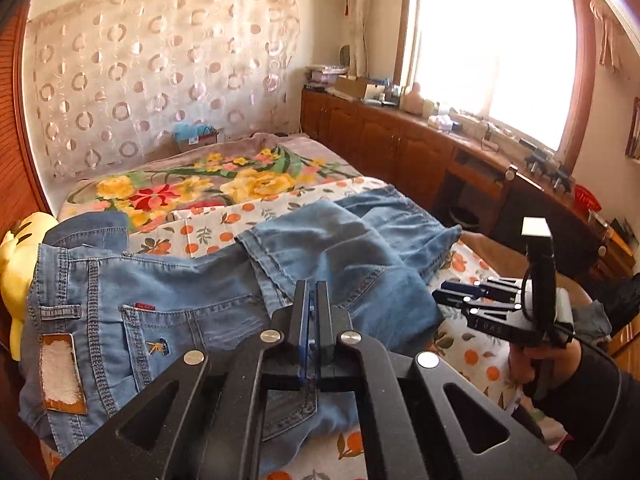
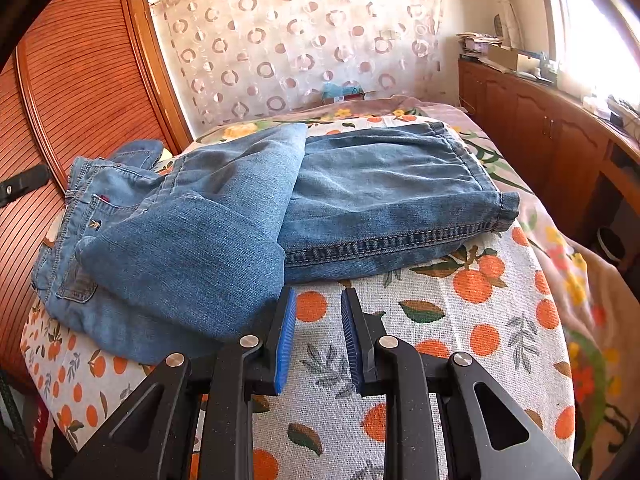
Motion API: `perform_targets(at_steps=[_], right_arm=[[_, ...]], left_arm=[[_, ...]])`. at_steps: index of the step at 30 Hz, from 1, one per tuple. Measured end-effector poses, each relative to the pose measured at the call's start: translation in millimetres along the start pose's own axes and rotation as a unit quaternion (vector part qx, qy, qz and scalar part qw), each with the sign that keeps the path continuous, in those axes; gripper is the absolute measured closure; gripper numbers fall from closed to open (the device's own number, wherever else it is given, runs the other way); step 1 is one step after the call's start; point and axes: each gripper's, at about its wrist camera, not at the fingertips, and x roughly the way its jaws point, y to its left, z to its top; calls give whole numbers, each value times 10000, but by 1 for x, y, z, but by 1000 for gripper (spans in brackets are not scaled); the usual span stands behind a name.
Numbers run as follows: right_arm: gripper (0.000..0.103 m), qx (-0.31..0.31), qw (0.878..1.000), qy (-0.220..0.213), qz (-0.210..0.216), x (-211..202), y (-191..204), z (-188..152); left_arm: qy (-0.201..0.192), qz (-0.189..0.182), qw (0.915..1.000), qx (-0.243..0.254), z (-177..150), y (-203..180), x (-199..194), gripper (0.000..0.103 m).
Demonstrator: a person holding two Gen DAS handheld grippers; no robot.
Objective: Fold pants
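Observation:
Blue denim pants (image 1: 180,280) lie across the bed, waistband and back pocket to the left, legs folded over toward the right (image 2: 380,184). My left gripper (image 1: 312,286) hovers over the middle of the pants with its fingers pressed together; no cloth shows between them. My right gripper (image 2: 318,296) is over the orange-print sheet (image 2: 460,320), just in front of the near edge of the pants. Its blue pads (image 2: 285,340) stand a little apart with nothing between them. In the left wrist view the right gripper (image 1: 448,294) appears at the right, held by a hand in a black sleeve.
A floral blanket (image 1: 208,184) covers the far part of the bed. A yellow plush toy (image 1: 20,256) sits at the left edge by a wooden wardrobe (image 2: 80,80). Wooden cabinets (image 1: 380,140) with a cluttered top run under the window on the right.

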Motion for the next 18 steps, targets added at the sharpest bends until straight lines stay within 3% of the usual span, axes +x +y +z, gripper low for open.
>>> perform_targets(at_steps=[4, 8, 9, 18], right_arm=[[79, 4, 10000, 15, -20, 1, 0, 1], [79, -26, 10000, 31, -12, 1, 0, 1], [79, -30, 10000, 31, -10, 1, 0, 2], [79, -46, 10000, 18, -8, 0, 0, 1]], left_arm=[[292, -11, 9996, -41, -5, -2, 21, 85], [490, -46, 9988, 13, -13, -6, 40, 59], [525, -55, 9986, 5, -14, -6, 44, 57], [1041, 2, 9946, 19, -19, -6, 96, 57]])
